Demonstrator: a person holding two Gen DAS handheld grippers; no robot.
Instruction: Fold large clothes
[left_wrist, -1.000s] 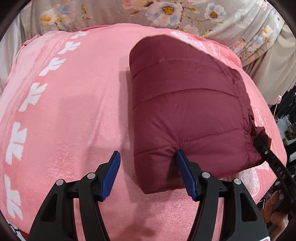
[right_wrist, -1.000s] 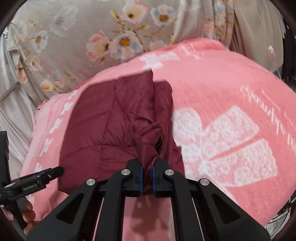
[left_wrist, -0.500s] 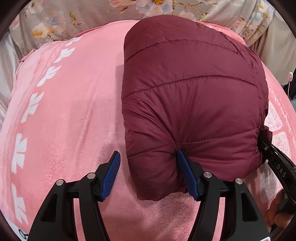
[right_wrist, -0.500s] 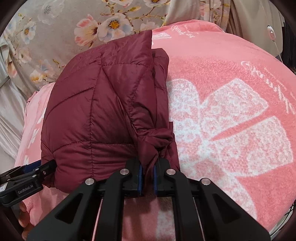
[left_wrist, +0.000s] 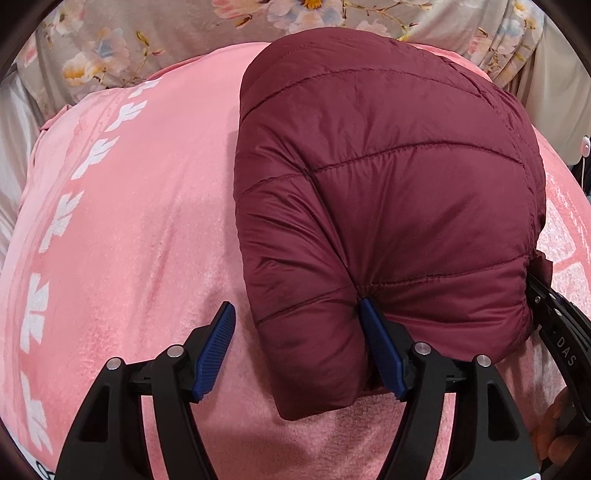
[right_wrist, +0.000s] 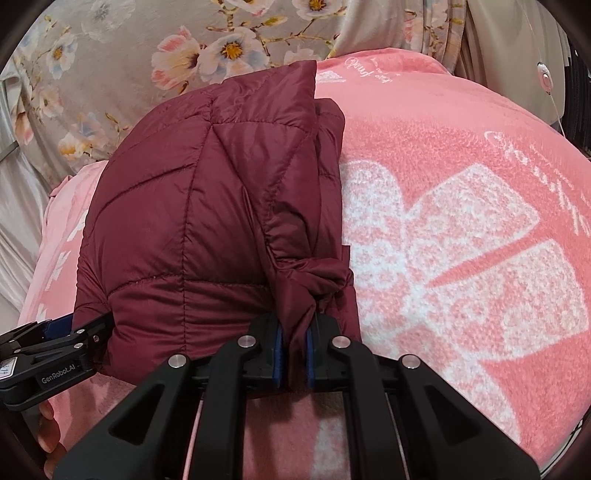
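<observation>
on the pink blanket, right gripper pinches the maroon jacket; left gripper fingers spread.

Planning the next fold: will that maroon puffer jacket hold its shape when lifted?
Probably not: the maroon puffer jacket bunches where the right hand-held gripper pinches it. Puffy quilting suggests it is light and springy. Its sheen hints at slipperiness.

A pink blanket lies before what looks like floral fabric.
</observation>
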